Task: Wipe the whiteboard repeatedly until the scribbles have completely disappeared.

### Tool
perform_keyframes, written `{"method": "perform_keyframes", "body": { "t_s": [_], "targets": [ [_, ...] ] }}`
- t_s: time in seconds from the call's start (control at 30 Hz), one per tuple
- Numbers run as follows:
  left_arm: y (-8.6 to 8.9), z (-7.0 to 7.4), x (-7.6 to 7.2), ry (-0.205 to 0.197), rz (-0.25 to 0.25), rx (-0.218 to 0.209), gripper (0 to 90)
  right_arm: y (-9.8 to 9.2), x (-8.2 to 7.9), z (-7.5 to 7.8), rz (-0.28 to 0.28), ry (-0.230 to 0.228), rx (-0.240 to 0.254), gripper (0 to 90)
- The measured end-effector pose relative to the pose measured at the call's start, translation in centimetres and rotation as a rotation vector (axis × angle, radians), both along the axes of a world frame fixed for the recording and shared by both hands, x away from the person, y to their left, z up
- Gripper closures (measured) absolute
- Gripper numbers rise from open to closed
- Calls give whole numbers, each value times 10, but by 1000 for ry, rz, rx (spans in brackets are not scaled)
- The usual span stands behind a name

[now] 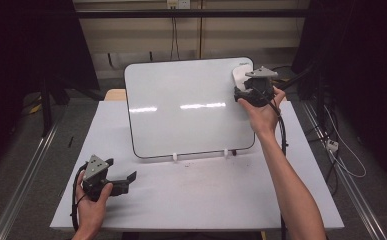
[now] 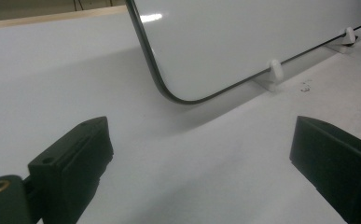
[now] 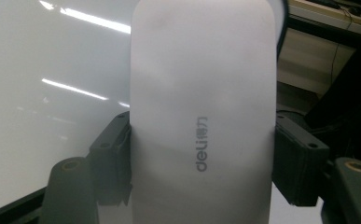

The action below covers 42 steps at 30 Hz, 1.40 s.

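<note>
A person at a white desk is working a whiteboard eraser over a whiteboard propped on two small white clips at its lower edge. The right gripper is holding the eraser at the whiteboard's upper right corner, its black fingers clamped on the eraser's two long sides; in the right gripper view the pale, rounded body with a grey brand mark is standing up between them, close against the glossy board face. In the high view the right gripper is sitting over that same corner, the eraser peeking out as a white patch beside it.

The left gripper is resting low on the desk, well off the whiteboard's lower left corner, its fingers standing wide apart with nothing between them but bare desk.

As for progress, the whiteboard is showing no writing or marks anywhere on its face, only strips of reflected light. Judging from that, the wiping looks largely finished, with perhaps the top right corner getting a last pass; setting the eraser back down appears to be what remains.
</note>
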State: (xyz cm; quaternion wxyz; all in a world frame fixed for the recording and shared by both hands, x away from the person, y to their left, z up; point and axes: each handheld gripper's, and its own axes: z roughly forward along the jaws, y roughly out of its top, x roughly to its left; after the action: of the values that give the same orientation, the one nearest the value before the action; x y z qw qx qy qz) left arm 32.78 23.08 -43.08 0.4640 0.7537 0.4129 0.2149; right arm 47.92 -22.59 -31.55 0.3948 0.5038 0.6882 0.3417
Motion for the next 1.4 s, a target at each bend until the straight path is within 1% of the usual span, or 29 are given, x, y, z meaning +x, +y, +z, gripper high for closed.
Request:
{"method": "perform_keyframes", "body": {
  "t_s": [0.1, 0.23, 0.4, 0.43, 0.5, 0.7, 0.8, 0.87, 0.93, 0.97, 1.1, 1.2, 1.3, 1.4],
  "targets": [
    [-1, 1, 0, -3, -1, 3, 53, 5, -6, -7, 12, -1, -6, 317],
    [1, 1, 0, -3, -1, 7, 53, 10, -13, -15, 21, 6, 5, 317],
    [2, 1, -1, -6, 4, 0, 53, 18, -26, -28, 24, 13, -13, 318],
    [2, 1, -1, -9, 2, 2, 53, 19, -28, -31, 26, 13, -17, 318],
    [3, 2, -2, -10, 5, -5, 53, 20, -33, -36, 25, 13, -11, 318],
    [3, 2, -2, -9, 7, -7, 53, 24, -46, -50, 34, 18, -37, 318],
    [3, 2, -2, -10, 9, -6, 53, 24, -52, -58, 43, 14, -46, 318],
    [3, 2, -2, -7, 9, -6, 53, 24, -56, -63, 51, 4, -44, 318],
    [2, 2, -2, -10, 6, -7, 53, 25, -58, -65, 61, 10, -53, 318],
    [2, 2, -2, -11, 4, -7, 53, 25, -59, -65, 66, 15, -48, 319],
    [3, 2, -2, -10, 7, -8, 53, 25, -65, -69, 78, 9, -67, 319],
    [4, 3, -2, -13, 7, -7, 53, 24, -68, -70, 81, 23, -54, 319],
    [4, 2, -2, -12, 6, -6, 53, 25, -71, -73, 87, 32, -68, 319],
    [3, 3, -2, -14, 5, -9, 53, 24, -72, -74, 100, 37, -39, 319]
  ]
}}
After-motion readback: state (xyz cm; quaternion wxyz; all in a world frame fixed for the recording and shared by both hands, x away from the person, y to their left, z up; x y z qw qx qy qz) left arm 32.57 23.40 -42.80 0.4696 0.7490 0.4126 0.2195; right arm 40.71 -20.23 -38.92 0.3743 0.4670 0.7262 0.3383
